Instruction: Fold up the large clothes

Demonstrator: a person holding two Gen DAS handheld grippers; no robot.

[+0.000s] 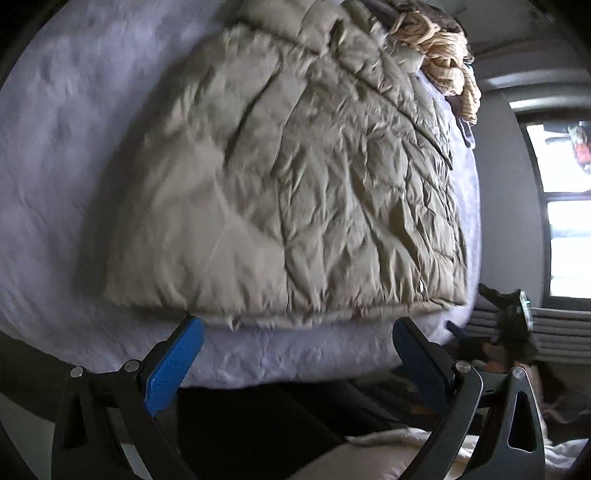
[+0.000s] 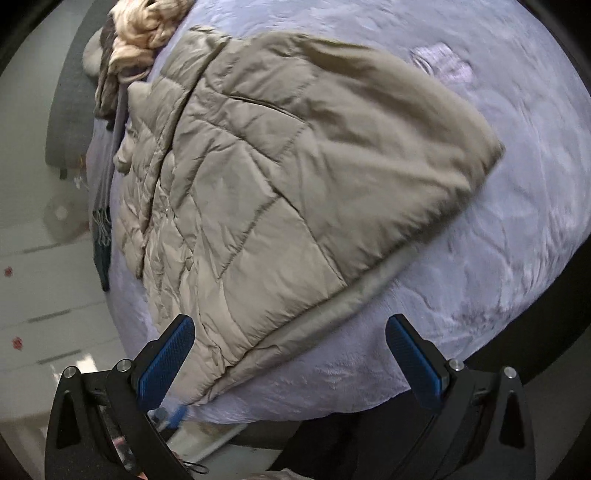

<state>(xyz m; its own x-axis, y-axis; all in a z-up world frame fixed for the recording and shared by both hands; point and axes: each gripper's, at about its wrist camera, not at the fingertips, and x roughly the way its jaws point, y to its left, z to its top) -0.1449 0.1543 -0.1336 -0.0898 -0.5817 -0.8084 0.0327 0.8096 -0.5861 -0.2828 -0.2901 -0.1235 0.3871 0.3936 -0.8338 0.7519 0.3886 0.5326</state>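
- Since our left gripper [image 1: 295,334] and right gripper [image 2: 290,332] both hang spread wide and empty, we grasp nothing.
- The padded jacket [image 1: 295,177] lies flat on the bed [image 1: 74,184], its hem edge crossing just ahead of both.
- We judge the right slightly nearer.

A beige quilted jacket [image 2: 280,184] is lying spread across a pale lavender bed cover [image 2: 498,258], filling the middle of the frame and running from the upper left down toward the lower centre. The right gripper [image 2: 290,354] is hovering at the bottom of the frame with its blue-padded fingers [image 2: 162,365] standing wide apart, holding nothing; the left-hand finger is sitting just beside the jacket's lower hem. A heap of tan knitted clothes [image 2: 144,26] is resting in the upper left corner, near the jacket's far end.
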